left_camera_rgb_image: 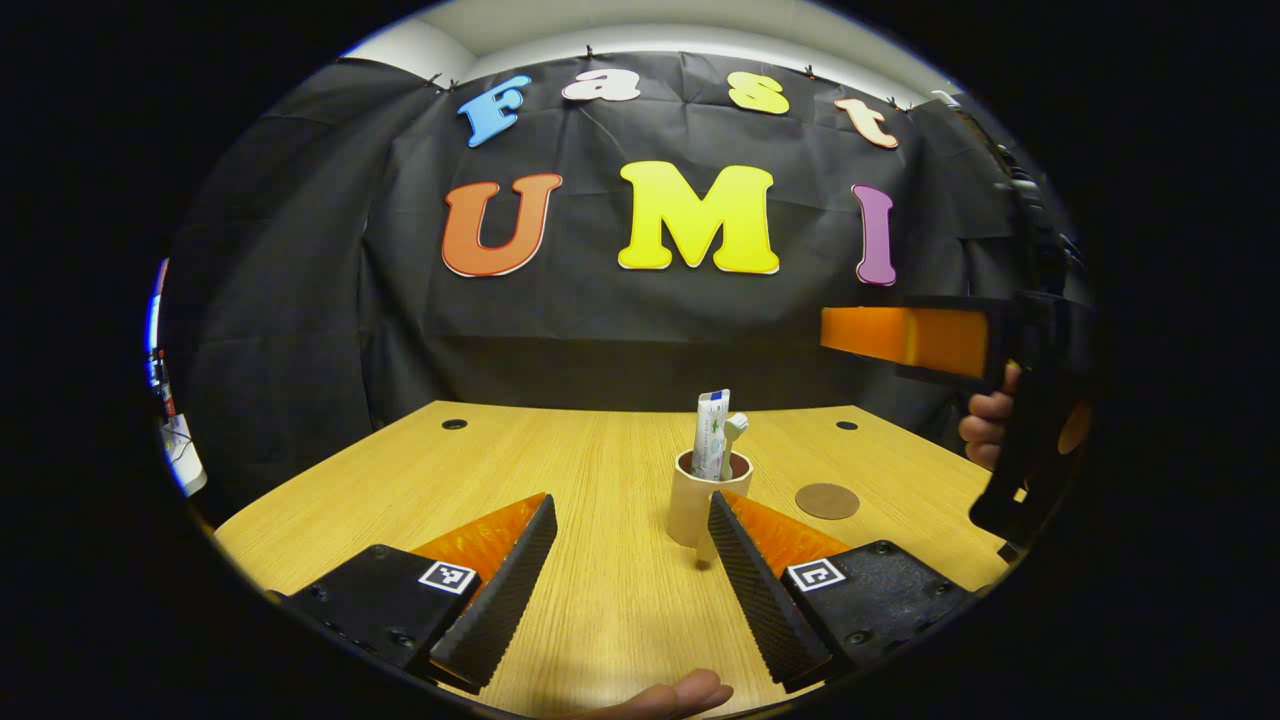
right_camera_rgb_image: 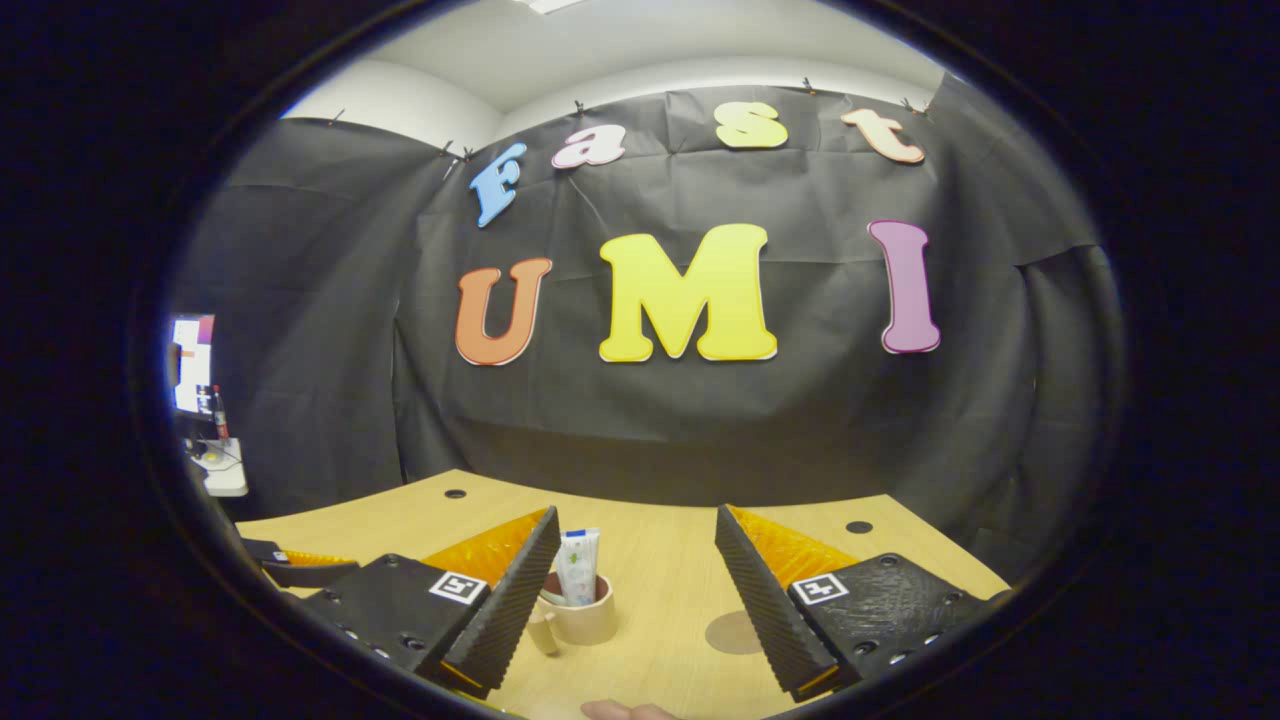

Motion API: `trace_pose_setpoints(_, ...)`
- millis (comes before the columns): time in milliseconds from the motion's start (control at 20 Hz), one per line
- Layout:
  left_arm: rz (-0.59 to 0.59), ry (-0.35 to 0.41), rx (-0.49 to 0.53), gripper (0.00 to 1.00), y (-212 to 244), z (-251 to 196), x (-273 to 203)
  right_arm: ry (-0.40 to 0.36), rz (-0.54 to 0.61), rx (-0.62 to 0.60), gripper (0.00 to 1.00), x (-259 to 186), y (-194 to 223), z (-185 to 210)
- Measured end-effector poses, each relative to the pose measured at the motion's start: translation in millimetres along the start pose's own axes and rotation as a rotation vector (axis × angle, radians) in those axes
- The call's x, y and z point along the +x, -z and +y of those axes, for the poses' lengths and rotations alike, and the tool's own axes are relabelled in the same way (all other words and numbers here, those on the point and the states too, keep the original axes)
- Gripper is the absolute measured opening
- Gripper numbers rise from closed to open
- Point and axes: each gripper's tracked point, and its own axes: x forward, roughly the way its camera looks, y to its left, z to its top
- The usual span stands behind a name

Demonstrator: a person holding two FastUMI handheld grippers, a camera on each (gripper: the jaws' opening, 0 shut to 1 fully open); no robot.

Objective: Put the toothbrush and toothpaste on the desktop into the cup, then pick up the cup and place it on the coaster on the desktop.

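Cup [left_camera_rgb_image: 708, 500] w/ toothbrush [left_camera_rgb_image: 733, 437] & toothpaste [left_camera_rgb_image: 712, 432] upright inside, just left of coaster [left_camera_rgb_image: 826, 501] | left gripper [left_camera_rgb_image: 632, 560], right gripper [right_camera_rgb_image: 637, 585] both spread, gripping nothing | judged step: grasp cup low, keep level.

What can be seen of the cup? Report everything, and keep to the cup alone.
The cup is a pale cream mug with a dark reddish-brown inside and a handle low on its near side, ceramic by the look of it. It stands upright on the wooden desktop, not yet on the round brown coaster beside it. A toothpaste tube and a toothbrush stand in it, sticking out above the rim. Neither gripper touches it.
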Motion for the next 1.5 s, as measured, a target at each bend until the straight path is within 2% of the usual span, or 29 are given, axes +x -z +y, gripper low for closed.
trace_pose_setpoints(400, 0.206, 0.08, -0.035, 0.97, 14, -51, 49, 0.078, 0.024, -0.009, 0.96, -56, 39, -57)
trace_pose_setpoints(500, 0.31, 0.097, -0.034, 0.97, 24, -63, 61, 0.1, 0.035, -0.011, 0.95, -67, 50, -74)
trace_pose_setpoints(600, 0.432, 0.046, 0.022, 0.97, 31, -57, 64, 0.141, 0.041, 0.01, 0.95, -77, 57, -95)
trace_pose_setpoints(700, 0.491, 0.031, 0.035, 0.97, 31, -57, 74, 0.177, 0.039, 0.044, 0.95, -86, 61, -109)
trace_pose_setpoints(800, 0.594, 0.051, -0.008, 0.97, 39, -64, 79, 0.184, 0.044, 0.042, 0.94, -91, 66, -116)
trace_pose_setpoints(950, 0.776, 0.015, -0.064, 0.97, 56, -56, 86, 0.17, 0.047, 0.038, 0.95, -93, 72, -121)
trace_pose_setpoints(1000, 0.836, 0.006, -0.074, 1.0, 63, -54, 91, 0.164, 0.045, 0.043, 0.95, -93, 73, -122)
trace_pose_setpoints(1150, 0.981, 0.034, -0.041, 1.0, 77, -61, 94, 0.174, 0.036, 0.049, 0.95, -93, 72, -130)
trace_pose_setpoints(1400, 1.108, 0.028, 0.004, 0.87, 89, -72, 102, 0.192, 0.022, 0.091, 0.95, -92, 68, -143)
trace_pose_setpoints(1500, 1.112, 0.03, 0.007, 0.82, 83, -75, 109, 0.194, 0.021, 0.094, 0.94, -92, 68, -146)
